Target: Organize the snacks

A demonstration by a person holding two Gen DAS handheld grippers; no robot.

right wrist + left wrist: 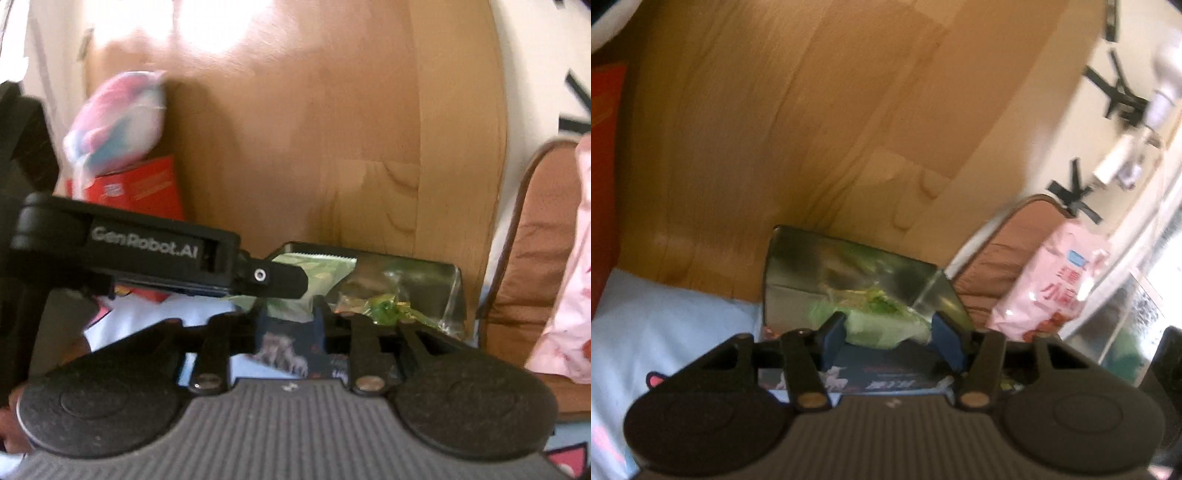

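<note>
- Nearest, the left claw is clenched on a green-and-silver snack bag, blue pads pinching its lower edge.
- The right claw appears clamped on the same bag, above a dark snack box.
- Farther off, a pink snack bag leans on a brown cushion; a red box stands by the wooden headboard.
- Sorting looks unfinished: snacks remain scattered.

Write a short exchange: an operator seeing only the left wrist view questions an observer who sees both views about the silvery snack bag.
Operator: What lies past the red edge on my left?
Observer: A red box with a pink, white and blue pack on top.
Operator: Where does the left gripper meet the snack bag?
Observer: At its serrated edge.
Operator: And the right gripper?
Observer: Its fingers stand close together, greenish packaging between them.
</note>
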